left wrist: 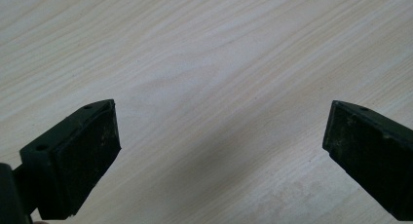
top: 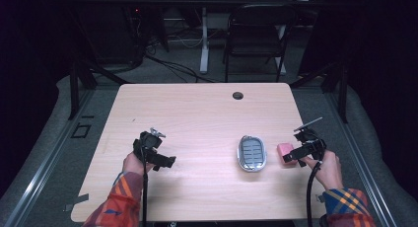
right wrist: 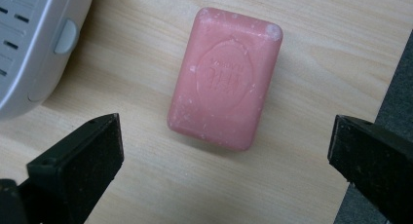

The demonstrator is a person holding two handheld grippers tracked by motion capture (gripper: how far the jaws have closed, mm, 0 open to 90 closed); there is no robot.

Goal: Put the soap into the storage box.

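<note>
Dark room; black folding chair (top: 256, 34) behind light wooden table (top: 197, 113), grey floor (top: 54, 133)

Pink soap bar (right wrist: 225, 79) flat on table, beside grey soap dish (top: 252, 153).

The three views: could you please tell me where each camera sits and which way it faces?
High view: above the person's side, looking forward and down on the table; forearms, both hands, left gripper and right gripper show.
Left gripper view: rides the left gripper, facing bare tabletop between open jaws.
Right gripper view: rides the right gripper, facing the soap and dish.
Shared: high and right views both show soap and dish.
</note>
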